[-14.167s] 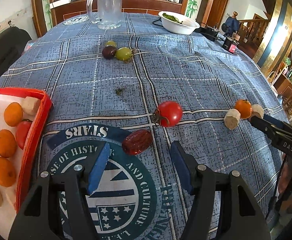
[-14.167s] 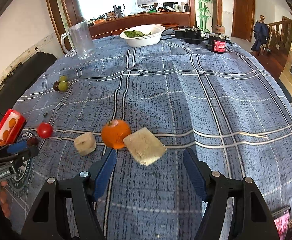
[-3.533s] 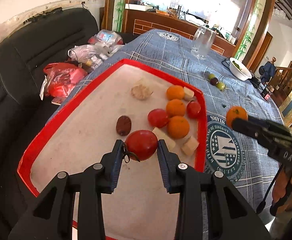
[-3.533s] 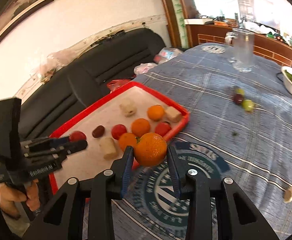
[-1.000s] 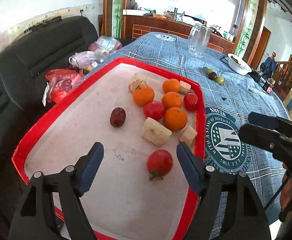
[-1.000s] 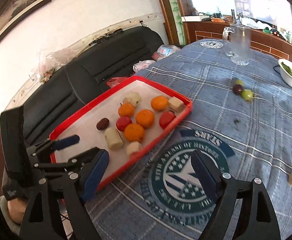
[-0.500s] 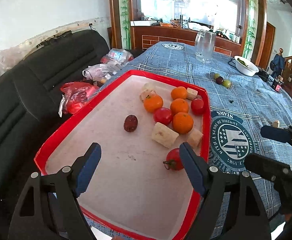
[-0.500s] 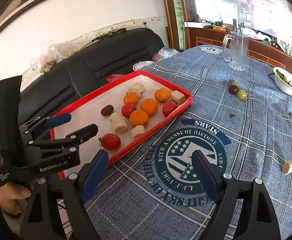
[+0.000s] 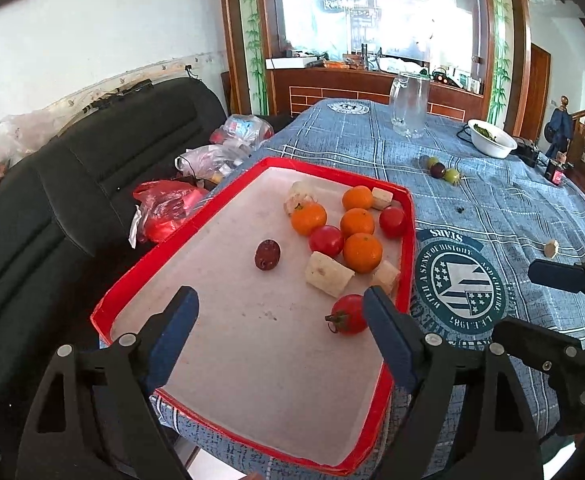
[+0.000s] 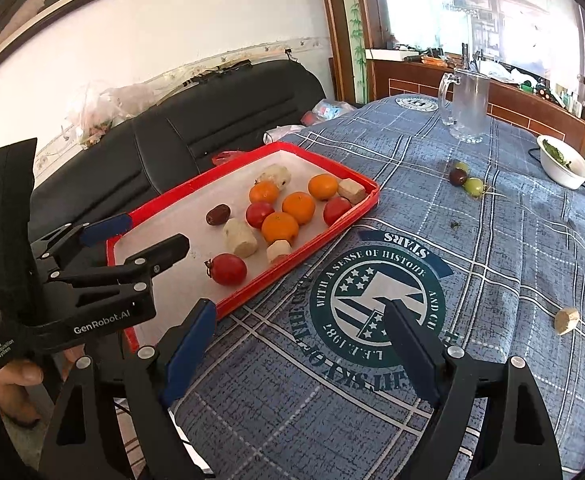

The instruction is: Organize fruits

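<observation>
A red tray (image 9: pixel 180 236) (image 10: pixel 324 236) lies at the table's near left and holds several oranges, tomatoes, pale chunks and a dark date (image 9: pixel 267 255). A stemmed tomato (image 9: pixel 347 314) (image 10: pixel 228 268) lies nearest in the tray. My left gripper (image 9: pixel 282 336) (image 10: pixel 144 236) is open and empty above the tray's near end. My right gripper (image 10: pixel 300 344) (image 9: pixel 532 300) is open and empty above the round emblem on the tablecloth. A pale chunk (image 10: pixel 566 320) (image 9: pixel 551 247) and a small cluster of grapes (image 10: pixel 465 178) (image 9: pixel 442 169) lie loose on the cloth.
A glass mug (image 10: pixel 466 106) and a white bowl of greens (image 10: pixel 563 164) stand at the far end of the table. A black sofa (image 9: pixel 64 184) with plastic bags (image 9: pixel 164 208) runs along the table's left side.
Both grippers let go of their fruit into the tray, opened wide and drew back and up. The stemmed tomato and the orange now lie in the tray.
</observation>
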A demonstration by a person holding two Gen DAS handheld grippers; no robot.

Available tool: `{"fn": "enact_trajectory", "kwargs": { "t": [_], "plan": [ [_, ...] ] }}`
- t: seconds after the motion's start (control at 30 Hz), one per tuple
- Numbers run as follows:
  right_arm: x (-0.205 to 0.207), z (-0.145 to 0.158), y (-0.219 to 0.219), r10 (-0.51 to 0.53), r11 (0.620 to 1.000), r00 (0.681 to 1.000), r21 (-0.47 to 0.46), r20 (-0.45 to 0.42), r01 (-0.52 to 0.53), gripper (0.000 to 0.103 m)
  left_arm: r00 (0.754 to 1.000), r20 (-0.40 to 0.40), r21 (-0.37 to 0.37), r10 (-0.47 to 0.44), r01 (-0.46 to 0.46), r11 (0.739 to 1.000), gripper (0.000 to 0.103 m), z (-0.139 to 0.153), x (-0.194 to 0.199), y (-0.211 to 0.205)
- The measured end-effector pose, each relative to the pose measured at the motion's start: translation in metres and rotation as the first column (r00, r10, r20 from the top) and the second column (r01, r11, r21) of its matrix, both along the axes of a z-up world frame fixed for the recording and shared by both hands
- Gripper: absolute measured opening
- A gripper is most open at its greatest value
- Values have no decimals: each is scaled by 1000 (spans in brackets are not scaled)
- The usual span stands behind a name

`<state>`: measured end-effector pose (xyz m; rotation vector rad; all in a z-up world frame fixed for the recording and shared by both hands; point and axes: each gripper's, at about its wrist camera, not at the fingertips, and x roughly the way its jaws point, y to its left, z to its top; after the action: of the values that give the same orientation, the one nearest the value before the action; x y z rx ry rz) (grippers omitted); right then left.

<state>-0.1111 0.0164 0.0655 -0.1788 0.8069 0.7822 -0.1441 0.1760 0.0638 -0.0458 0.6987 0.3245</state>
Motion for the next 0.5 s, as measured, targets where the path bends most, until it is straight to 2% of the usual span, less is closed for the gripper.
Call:
{"fn": "enact_trajectory", "kwargs": {
  "t": [0.5],
  "plan": [
    [-8, 6, -4, 2, 1000, 1000, 8, 6, -2, 87, 1000, -7, 13, -4, 4, 1000, 85, 4, -6, -7]
  ]
}}
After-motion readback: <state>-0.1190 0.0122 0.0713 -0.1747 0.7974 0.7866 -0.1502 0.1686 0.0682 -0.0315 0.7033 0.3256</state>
